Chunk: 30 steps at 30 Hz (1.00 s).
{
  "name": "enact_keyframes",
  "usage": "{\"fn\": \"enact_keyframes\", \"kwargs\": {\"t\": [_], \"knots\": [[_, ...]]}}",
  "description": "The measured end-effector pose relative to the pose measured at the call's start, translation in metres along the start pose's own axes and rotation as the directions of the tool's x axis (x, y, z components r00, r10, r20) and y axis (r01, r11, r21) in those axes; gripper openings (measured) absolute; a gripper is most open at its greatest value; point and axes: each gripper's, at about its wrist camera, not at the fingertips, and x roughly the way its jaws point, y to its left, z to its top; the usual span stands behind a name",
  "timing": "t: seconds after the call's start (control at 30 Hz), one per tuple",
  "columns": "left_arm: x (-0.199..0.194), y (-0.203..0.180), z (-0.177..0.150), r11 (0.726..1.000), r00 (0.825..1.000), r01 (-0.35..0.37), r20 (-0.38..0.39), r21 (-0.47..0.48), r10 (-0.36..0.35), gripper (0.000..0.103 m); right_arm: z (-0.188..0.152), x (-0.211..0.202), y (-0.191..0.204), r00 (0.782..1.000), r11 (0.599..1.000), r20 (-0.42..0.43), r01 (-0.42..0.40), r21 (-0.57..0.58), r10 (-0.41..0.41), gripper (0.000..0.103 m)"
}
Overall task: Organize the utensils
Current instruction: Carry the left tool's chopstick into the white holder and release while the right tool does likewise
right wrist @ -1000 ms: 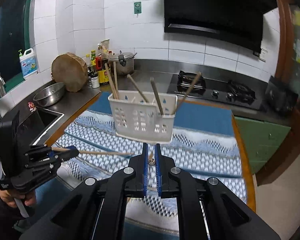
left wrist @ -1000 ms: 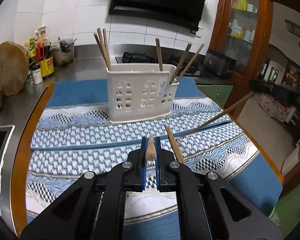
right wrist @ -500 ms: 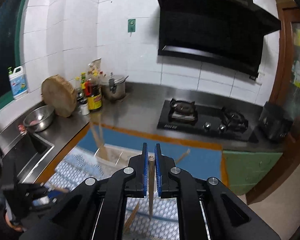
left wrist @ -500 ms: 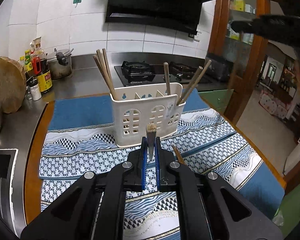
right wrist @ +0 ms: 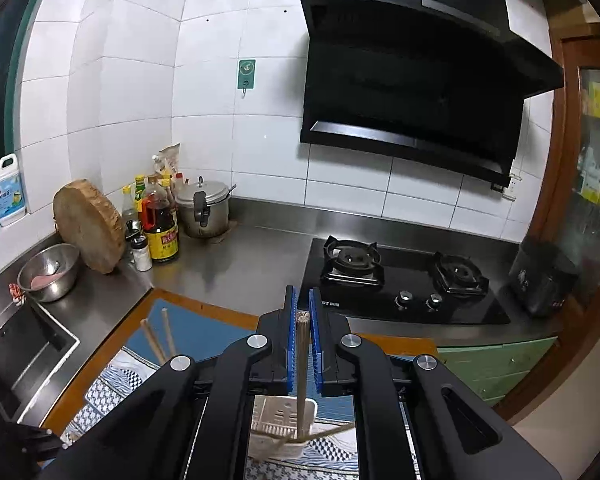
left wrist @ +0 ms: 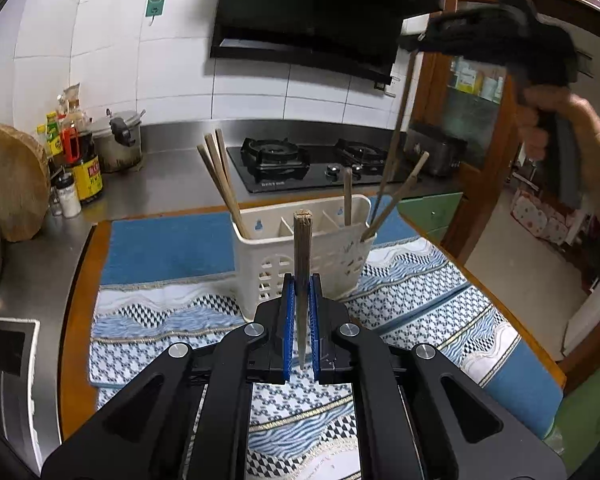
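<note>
Chopsticks looked light, stiff and slick, best pinched near the thick end: the left gripper (left wrist: 300, 320) clenched one upright (left wrist: 302, 248), while the right gripper (right wrist: 302, 344), at two o'clock above the white caddy (left wrist: 300, 256), clamped another (right wrist: 301, 376) hanging over it. Six more stood inside: three at ten o'clock (left wrist: 220, 176), three at two (left wrist: 392, 200).

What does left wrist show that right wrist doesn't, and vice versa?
Left wrist only: the right tongs seen from outside, lowering their chopstick into the white caddy's right end, and the person's hand.
Right wrist only: the sink, steel bowl and detergent jug.
Both: the caddy, stove, hood, and each view's own tongs shut on a chopstick, the left on its own.
</note>
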Motion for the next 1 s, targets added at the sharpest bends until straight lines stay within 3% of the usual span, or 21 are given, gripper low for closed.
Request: {"fn": "enact_keyframes", "kwargs": {"t": [0.2,0.47,0.53,0.67,1.0], "knots": [[-0.011,0.003,0.025,1.000,0.999,-0.006,0.051,0.008,0.006,0.006,-0.024,0.033,0.000,0.998,1.000,-0.052,-0.018,0.017,0.019,0.007],[-0.027,-0.006,0.083,0.999,0.986,-0.034,0.165,0.042,0.026,0.006,-0.049,0.051,0.001,0.993,0.999,-0.108,-0.040,0.014,0.041,0.007],[-0.025,-0.009,0.096,0.998,0.982,-0.046,0.184,0.048,0.036,0.006,-0.053,0.049,0.000,0.993,0.999,-0.107,-0.043,0.010,0.044,0.009],[-0.013,-0.008,0.114,0.997,0.979,-0.067,0.197,0.040,0.058,0.006,-0.061,0.034,-0.004,0.995,0.999,-0.088,-0.054,0.001,0.054,0.032],[0.029,0.004,0.119,0.996,0.977,-0.092,0.193,-0.020,0.094,0.006,-0.101,-0.005,-0.005,0.992,0.994,-0.079,-0.103,-0.038,0.100,0.038]]}}
